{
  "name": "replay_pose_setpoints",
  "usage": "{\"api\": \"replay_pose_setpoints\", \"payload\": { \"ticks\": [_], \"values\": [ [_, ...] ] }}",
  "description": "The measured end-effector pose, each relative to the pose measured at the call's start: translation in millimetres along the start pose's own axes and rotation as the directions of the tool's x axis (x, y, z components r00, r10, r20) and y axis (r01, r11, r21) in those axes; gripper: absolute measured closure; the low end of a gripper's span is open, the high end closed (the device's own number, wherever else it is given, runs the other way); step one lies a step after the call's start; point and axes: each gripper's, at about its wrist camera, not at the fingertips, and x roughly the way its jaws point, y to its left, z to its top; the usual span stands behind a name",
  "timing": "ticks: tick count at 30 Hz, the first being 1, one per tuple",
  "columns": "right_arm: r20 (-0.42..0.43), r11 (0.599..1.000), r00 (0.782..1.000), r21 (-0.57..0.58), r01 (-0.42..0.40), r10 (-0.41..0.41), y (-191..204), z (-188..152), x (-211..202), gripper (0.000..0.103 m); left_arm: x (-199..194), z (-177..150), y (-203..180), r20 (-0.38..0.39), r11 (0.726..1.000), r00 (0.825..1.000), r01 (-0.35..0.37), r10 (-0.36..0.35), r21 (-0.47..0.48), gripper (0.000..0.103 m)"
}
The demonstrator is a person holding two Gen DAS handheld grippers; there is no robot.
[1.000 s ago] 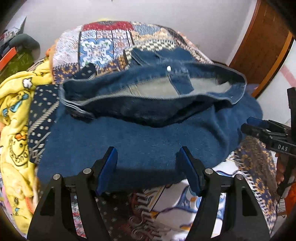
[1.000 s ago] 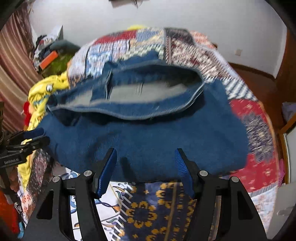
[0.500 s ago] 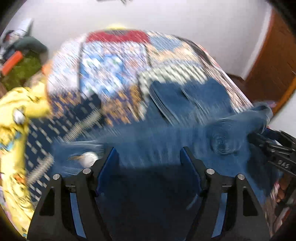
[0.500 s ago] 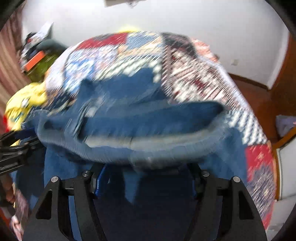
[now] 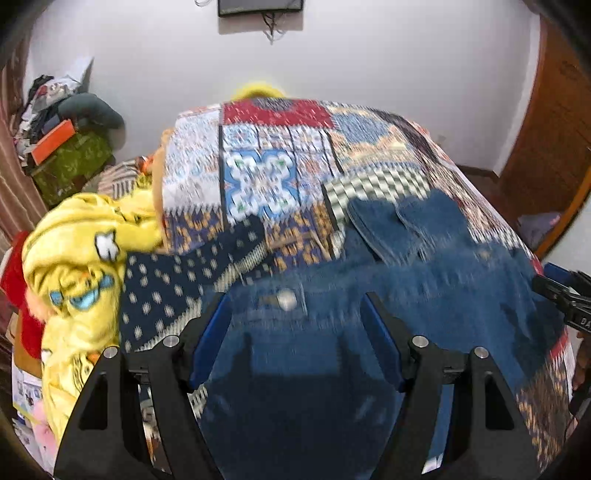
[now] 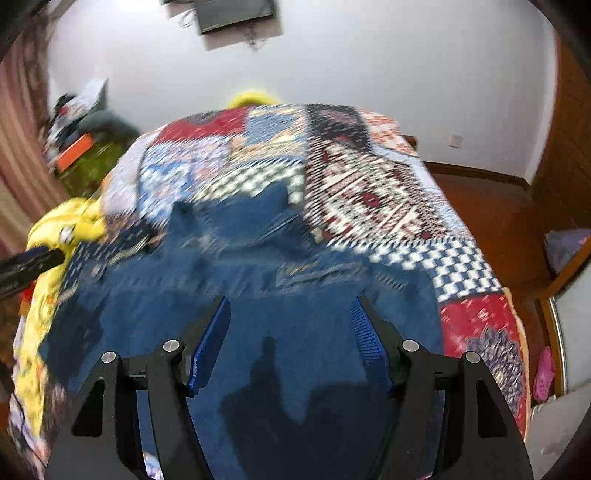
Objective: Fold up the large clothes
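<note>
Blue denim jeans (image 5: 424, 295) lay spread on the patchwork bedspread (image 5: 266, 162), folding unfinished; left gripper (image 5: 295, 339) and right gripper (image 6: 291, 339) stood spread, gripping nothing.

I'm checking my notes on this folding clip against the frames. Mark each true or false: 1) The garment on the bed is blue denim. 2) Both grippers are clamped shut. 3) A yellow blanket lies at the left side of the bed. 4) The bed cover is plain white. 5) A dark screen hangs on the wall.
1) True: the denim garment is blue.
2) False: the left gripper and the right gripper both stand open above the denim.
3) True: the yellow blanket is bunched there.
4) False: the bed cover is a many-coloured patchwork.
5) True: the screen hangs on the white wall.
</note>
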Motion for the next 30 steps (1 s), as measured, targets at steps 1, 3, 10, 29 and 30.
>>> {"api": "replay_pose_setpoints", "payload": {
  "ticks": [1,3,10,29,30],
  "values": [
    [-0.005,1.000,1.000,-0.019,-0.015,0.015,7.4,-6.4,-0.8,0.039,-1.3,-6.9,-1.1,-0.010,1.000,1.000,0.013,-0.013,0.006,0.032],
    [-0.019,0.998,0.999,-0.040,-0.039,0.038,20.8,-17.8,-0.7,0.038,-3.3,-21.0,-6.4,-0.028,0.999,0.999,0.044,-0.044,0.013,0.032],
    [-0.092,0.986,0.992,-0.137,-0.097,0.085,58.0,-40.1,21.5,0.038,13.2,-57.9,-40.6,-0.096,0.989,0.985,0.147,-0.144,0.020,0.032],
    [-0.092,0.991,0.988,-0.046,0.123,-0.127,-28.6,-59.5,2.6,0.024,4.1,-99.1,-43.8,-0.008,0.989,0.999,-0.043,0.044,0.145,0.014],
    [-0.091,0.991,0.987,-0.029,0.133,-0.135,-35.3,-61.6,-2.1,0.024,4.7,-100.9,-35.2,-0.021,0.991,0.998,-0.054,0.057,0.122,0.014]
  ]
}}
